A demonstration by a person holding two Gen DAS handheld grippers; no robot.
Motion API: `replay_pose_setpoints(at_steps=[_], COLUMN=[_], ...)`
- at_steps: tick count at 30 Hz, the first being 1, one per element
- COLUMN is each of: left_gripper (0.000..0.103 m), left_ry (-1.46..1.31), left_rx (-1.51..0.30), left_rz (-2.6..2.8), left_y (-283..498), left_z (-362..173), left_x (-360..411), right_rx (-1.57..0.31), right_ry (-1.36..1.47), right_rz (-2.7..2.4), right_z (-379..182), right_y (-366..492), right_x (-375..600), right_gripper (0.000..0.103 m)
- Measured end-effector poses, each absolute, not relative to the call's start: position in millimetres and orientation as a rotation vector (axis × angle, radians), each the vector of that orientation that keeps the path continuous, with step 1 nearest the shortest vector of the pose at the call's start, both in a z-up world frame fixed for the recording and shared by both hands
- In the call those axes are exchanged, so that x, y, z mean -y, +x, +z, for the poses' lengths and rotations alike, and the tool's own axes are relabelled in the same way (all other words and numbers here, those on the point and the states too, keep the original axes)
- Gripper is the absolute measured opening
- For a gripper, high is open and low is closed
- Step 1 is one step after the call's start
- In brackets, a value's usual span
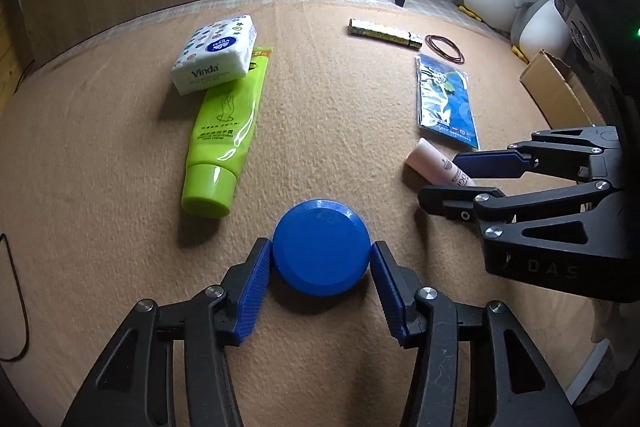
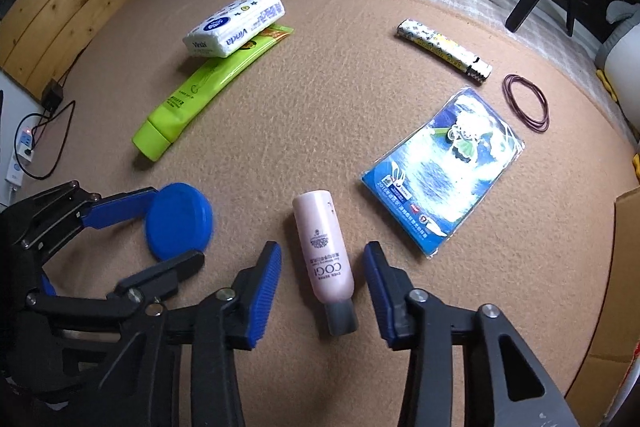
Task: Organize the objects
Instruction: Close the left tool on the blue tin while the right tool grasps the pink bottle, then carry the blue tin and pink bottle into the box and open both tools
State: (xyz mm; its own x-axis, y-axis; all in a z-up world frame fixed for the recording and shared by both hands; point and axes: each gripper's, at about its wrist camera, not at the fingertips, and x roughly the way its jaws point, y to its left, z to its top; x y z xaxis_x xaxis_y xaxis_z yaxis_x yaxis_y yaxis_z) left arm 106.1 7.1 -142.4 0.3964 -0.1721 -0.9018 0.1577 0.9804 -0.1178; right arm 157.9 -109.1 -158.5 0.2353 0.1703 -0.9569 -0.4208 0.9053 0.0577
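- The blue lid (image 1: 321, 247) lies flat on the tan mat (image 1: 320, 107), right between the pads of the left claw (image 1: 320, 259). Both pads sit at its rim, touching or all but touching; I would call it a light pinch, not yet a firm one.
- The pink bottle (image 2: 324, 247) lies on its side between the pads of the right claw (image 2: 322, 279), grey cap towards the camera. A clear gap shows on each side, so this claw is spread around the bottle, not gripping.
- To do the step well, I think each claw should close squarely: the left across the lid's widest line so it does not squirt out, the right on the bottle's body rather than its narrow cap.
- The bottle sits slightly askew to the pads; a small wrist roll before closing would likely stop it from spinning.
- The two claws work close together, so lifting one at a time seems safer.
- Further out lie the green tube (image 1: 224, 135) with a tissue pack (image 1: 214, 53) resting on its far end, a blue packet (image 2: 444, 171), a patterned stick (image 2: 442, 51) and rubber bands (image 2: 526, 103).
- A cardboard box (image 2: 616, 291) stands at the right edge, possibly where the things should go.
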Motion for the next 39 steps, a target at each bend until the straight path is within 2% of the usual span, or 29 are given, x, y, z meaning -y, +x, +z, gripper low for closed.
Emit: replay_pose_setpoints(at_steps=[3,5,12,23,39], left_gripper=[0.054,0.054,0.054,0.054,0.054], left_ry=[-0.015,-0.019,-0.039,-0.030,0.046], left_rx=[-1.141,-1.139,-1.136,-1.068,-0.955], left_rz=[-0.206,-0.203,-0.203,-0.263,-0.490], left_y=[106,106,106,106,147], left_z=[-143,-143,-139,-101,-53], left_x=[-7,-7,-8,20,182], right_rx=[-1.270,-1.267,-1.250,-1.148,-1.021], right_ry=[-0.235,-0.229,-0.184,-0.088,0.065], right_rz=[0.410,0.411,0.408,0.362,0.117], right_z=[-158,-158,-152,-101,-37], right_y=[158,158,151,129,103], right_x=[110,113,126,183,345], right_gripper=[0.021,0.019,0.019,0.019,0.018])
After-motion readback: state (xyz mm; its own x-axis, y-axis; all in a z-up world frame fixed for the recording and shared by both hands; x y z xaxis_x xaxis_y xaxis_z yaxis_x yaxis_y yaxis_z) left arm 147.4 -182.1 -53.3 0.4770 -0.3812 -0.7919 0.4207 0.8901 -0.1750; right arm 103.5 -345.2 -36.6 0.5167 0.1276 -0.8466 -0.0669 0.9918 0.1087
